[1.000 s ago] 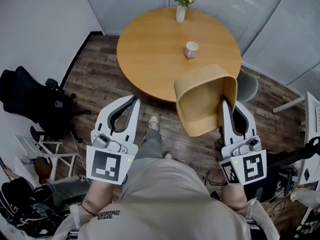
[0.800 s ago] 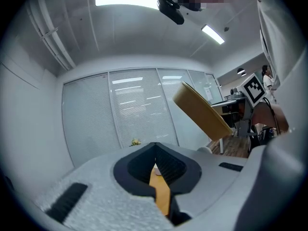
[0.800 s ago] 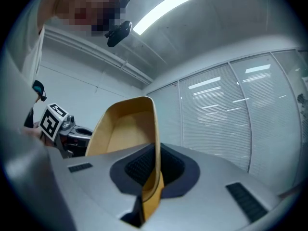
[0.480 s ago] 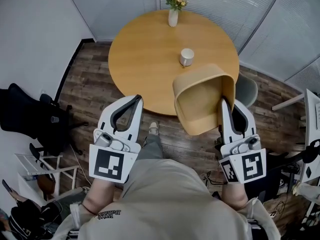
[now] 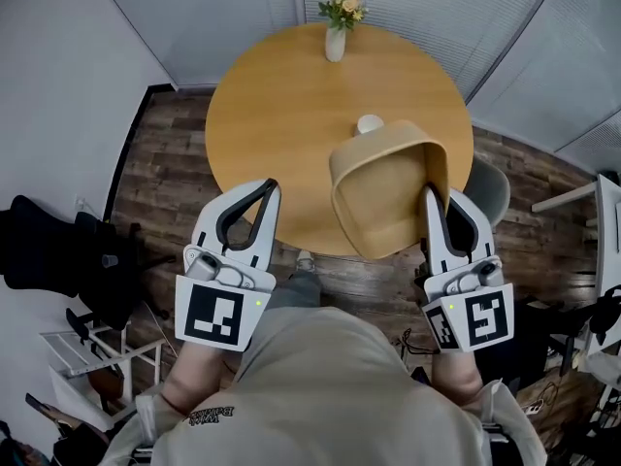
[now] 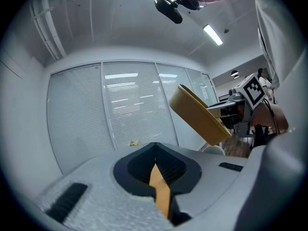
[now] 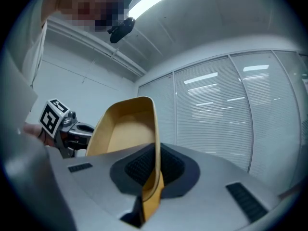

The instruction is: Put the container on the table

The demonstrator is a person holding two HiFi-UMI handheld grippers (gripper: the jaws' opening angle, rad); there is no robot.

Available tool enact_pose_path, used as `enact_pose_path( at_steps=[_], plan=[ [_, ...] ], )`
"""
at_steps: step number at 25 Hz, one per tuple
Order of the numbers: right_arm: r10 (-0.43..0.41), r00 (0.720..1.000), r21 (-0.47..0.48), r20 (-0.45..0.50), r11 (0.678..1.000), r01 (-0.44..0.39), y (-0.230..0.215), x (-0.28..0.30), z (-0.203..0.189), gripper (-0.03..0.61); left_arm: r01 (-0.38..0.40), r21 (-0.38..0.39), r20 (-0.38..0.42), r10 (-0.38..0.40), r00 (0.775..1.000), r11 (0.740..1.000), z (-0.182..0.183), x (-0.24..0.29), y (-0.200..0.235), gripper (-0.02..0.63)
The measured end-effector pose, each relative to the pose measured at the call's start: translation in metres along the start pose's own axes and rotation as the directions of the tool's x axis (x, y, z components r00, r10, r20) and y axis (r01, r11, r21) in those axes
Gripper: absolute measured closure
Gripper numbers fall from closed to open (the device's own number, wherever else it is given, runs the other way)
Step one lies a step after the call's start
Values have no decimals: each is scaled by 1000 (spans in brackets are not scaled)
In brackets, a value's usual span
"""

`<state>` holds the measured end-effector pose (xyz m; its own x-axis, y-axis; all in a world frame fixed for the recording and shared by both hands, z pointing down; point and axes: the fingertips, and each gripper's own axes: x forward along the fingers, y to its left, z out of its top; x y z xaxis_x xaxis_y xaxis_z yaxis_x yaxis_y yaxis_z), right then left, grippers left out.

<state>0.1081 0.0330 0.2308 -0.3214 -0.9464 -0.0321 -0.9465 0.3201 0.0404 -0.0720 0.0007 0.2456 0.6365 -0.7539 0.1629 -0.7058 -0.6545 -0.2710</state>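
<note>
While clamped by one wall in the right hand-held gripper (image 5: 428,197), the tan container (image 5: 374,197) is held tilted in the air over the near edge of the round wooden counter (image 5: 281,105). A white cup (image 5: 369,123) is partly hidden behind it. The left hand-held gripper (image 5: 269,186) is seen closed, nothing gripped.

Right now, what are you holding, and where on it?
The right hand-held gripper pinches the tan container by its side wall; the left hand-held gripper holds nothing.
</note>
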Motion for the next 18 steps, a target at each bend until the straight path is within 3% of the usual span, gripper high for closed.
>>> enact_pose_path(
  at_steps=[12, 18],
  plan=[
    [-86, 995, -13, -45, 996, 85, -13, 109, -8, 548, 71, -31, -1, -71, 998, 997, -25, 74, 92, 592],
    [-128, 990, -46, -60, 991, 125, -12, 132, -11, 548, 111, -27, 18, -110, 994, 993, -30, 95, 112, 592]
  ],
)
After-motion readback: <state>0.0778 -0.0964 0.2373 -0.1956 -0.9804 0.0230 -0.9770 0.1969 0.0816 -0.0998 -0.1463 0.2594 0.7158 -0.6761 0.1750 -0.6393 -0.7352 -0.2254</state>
